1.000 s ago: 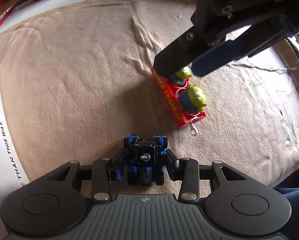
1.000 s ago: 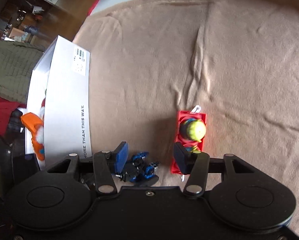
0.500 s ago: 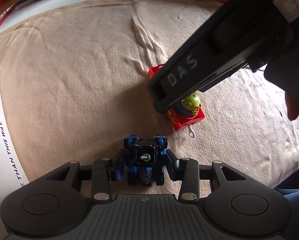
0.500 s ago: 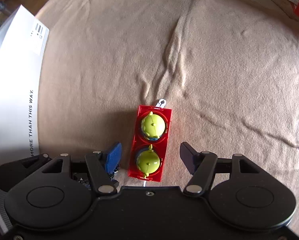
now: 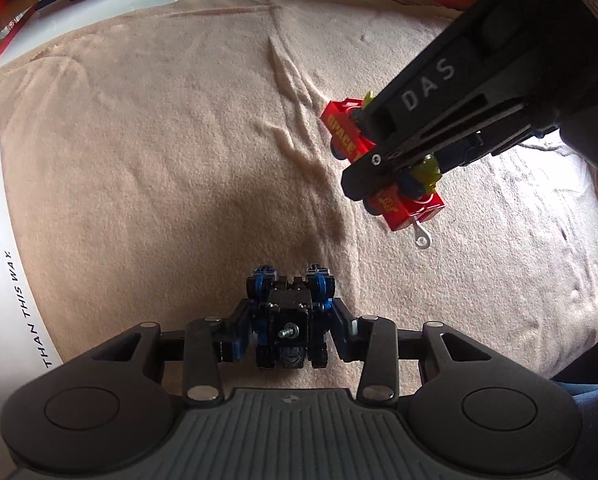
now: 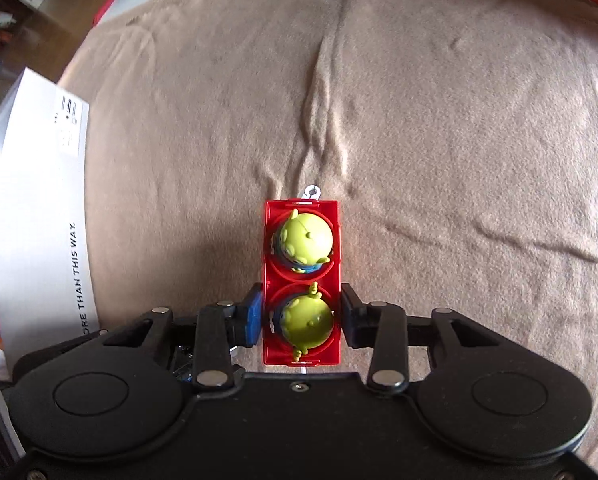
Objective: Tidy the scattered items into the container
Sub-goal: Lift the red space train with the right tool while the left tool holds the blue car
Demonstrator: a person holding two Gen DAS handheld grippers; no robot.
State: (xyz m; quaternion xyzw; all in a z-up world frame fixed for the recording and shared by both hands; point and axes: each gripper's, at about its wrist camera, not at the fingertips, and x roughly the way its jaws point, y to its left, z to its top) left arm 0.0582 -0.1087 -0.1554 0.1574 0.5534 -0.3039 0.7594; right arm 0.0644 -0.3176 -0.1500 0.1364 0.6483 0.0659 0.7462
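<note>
Red plastic is what the right claw (image 6: 302, 322) has just been closing on: its pads now pinch the near end of the toy wagon (image 6: 302, 280), off-centre, so the far end may droop or twist loose on lifting. Left claw (image 5: 290, 330) pinches the blue toy car (image 5: 289, 320) low on the blanket (image 5: 159, 160). Both still lie outside the white box (image 6: 39, 220); the close-set claws could collide.

Both hand-held grippers are matte black plastic with silver screws: left hand-held gripper (image 5: 290, 334) has a ribbed grey base, right hand-held gripper (image 6: 302, 320) has blue pads and white "DAS" lettering.
</note>
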